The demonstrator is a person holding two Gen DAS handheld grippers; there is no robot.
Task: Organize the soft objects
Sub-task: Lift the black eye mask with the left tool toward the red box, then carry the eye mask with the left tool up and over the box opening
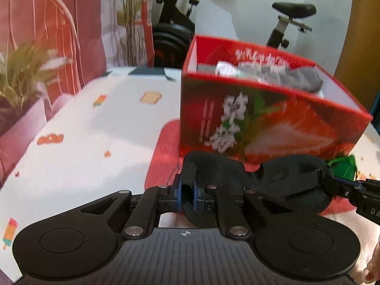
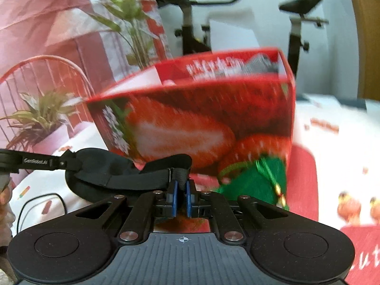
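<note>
A black eye mask (image 1: 292,178) with a strap hangs stretched between both grippers, just in front of a red strawberry-printed box (image 1: 261,123). My left gripper (image 1: 187,190) is shut on the mask's left end. The right gripper (image 1: 342,185) comes in from the right edge and pinches the other end. In the right wrist view my right gripper (image 2: 181,190) is shut on the eye mask (image 2: 102,168) at its strap, and the left gripper (image 2: 57,162) holds the far end. The box (image 2: 201,118) is open on top with grey fabric (image 1: 299,78) inside.
A green pouch (image 2: 256,180) lies against the box's near corner on a red mat (image 1: 163,152). The white patterned tablecloth (image 1: 95,130) runs left. A potted plant (image 1: 21,76) stands at the left edge, an exercise bike (image 1: 289,19) behind. A black cable (image 2: 42,201) lies on the cloth.
</note>
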